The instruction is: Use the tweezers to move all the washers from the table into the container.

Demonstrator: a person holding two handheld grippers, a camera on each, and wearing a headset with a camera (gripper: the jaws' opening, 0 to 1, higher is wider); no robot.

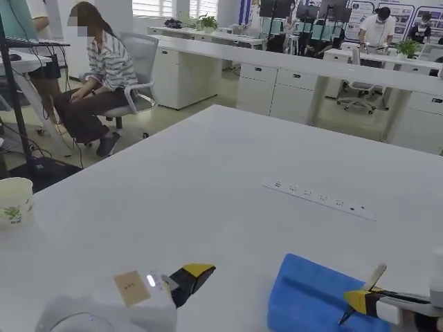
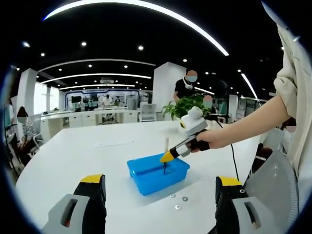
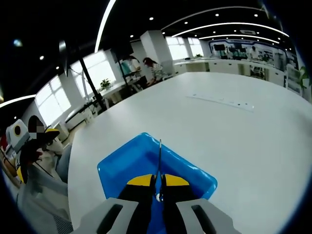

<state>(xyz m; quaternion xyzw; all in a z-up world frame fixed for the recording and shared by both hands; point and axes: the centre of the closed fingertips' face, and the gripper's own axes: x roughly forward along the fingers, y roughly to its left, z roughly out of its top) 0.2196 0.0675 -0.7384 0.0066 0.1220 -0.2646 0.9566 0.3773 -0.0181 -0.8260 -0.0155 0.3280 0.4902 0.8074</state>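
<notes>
Pinching tweezers [image 3: 159, 156] between near-closed jaws of right gripper [image 3: 158, 183], tips inside blue container [image 3: 119, 168], lower centre. Holding left gripper [image 2: 160, 180] spread wide. Seeing washers [image 2: 185, 198] on table [image 2: 87, 151], just below container.

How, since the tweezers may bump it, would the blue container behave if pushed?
Probably light: the blue container looks like thin plastic. On the smooth white table it would likely slide rather than stay put. Being low and wide, it seems unlikely to tip. The tweezers in the right gripper are poised over it.
</notes>
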